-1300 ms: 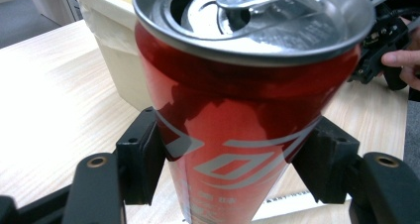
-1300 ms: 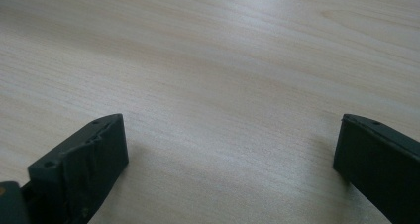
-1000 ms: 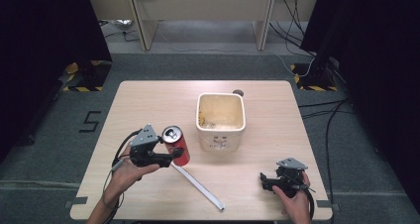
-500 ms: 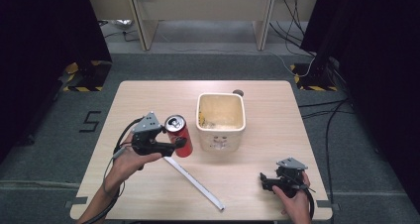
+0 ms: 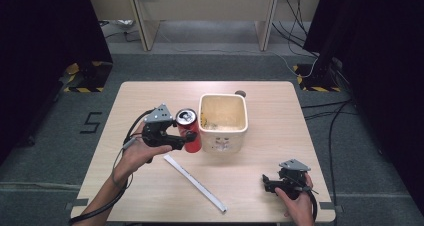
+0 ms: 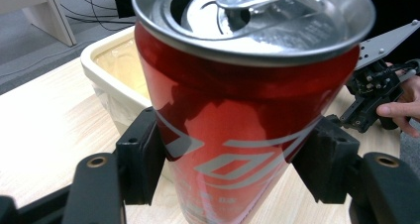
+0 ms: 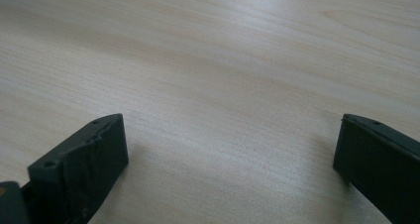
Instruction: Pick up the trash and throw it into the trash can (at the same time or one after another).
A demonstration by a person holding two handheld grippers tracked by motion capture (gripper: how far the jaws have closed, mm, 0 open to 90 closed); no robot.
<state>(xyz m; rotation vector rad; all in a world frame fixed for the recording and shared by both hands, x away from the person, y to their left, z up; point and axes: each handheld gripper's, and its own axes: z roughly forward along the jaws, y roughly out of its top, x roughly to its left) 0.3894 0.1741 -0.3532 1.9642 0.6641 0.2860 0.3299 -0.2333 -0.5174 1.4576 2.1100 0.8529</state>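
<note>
A red drink can with an opened silver top is held upright by my left gripper, just left of a cream plastic tub. In the left gripper view both black jaws press on the sides of the can, and the tub shows behind it. My right gripper rests low near the table's front right corner. The right gripper view has its jaws standing wide apart over bare wood, nothing between them.
A white flat strip lies diagonally on the wooden table in front of the tub. A small dark round object sits behind the tub. Dark curtains, cables and table legs surround the table.
My left gripper has lifted the can and carried it up and to the right, closer to the tub. The right gripper has stayed in place.
</note>
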